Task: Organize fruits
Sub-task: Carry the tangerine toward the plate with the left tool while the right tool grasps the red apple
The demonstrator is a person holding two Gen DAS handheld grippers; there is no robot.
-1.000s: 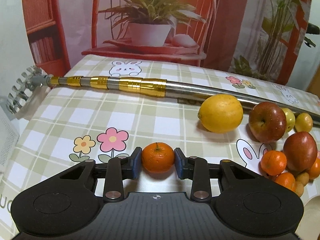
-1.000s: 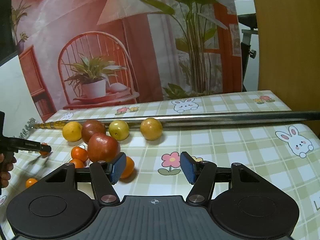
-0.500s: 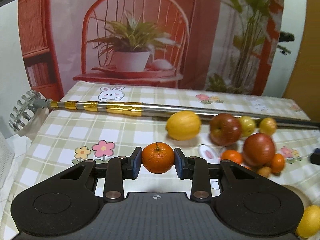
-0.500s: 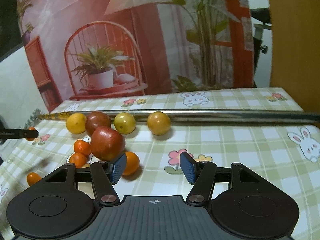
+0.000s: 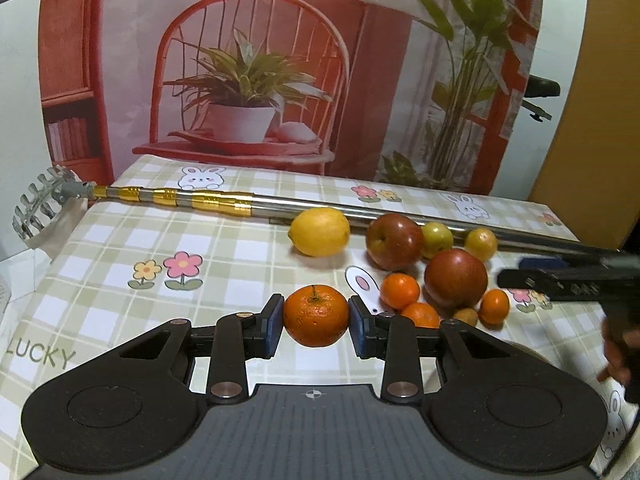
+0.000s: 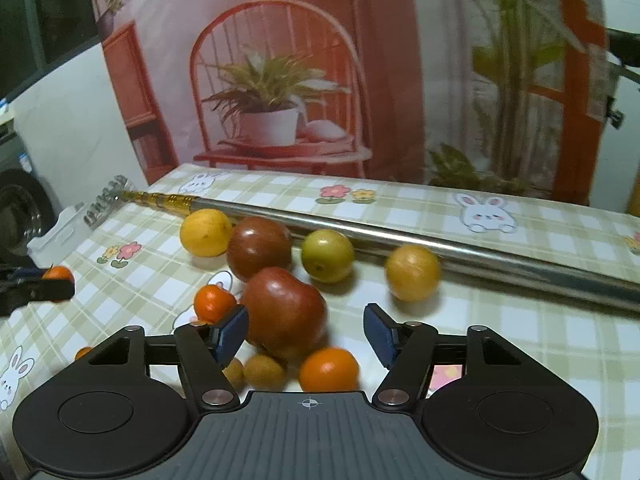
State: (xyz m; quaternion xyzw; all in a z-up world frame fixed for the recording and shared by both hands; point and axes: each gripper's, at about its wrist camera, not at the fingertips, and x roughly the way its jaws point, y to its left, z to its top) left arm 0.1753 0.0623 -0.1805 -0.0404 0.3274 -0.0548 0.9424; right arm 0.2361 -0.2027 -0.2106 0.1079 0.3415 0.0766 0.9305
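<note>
Orange mandarin (image 5: 315,315) sits clamped in the left hand-held gripper (image 5: 316,325) while the right hand-held gripper (image 6: 306,334), jaws apart, nears a red apple (image 6: 285,312) that a nudge could roll.

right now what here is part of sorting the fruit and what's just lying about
Part of the job:
mandarin in the left claw
lemon
two red apples
small mandarins
right claw, open

Lying about:
telescopic metal pole
checked tablecloth
</note>
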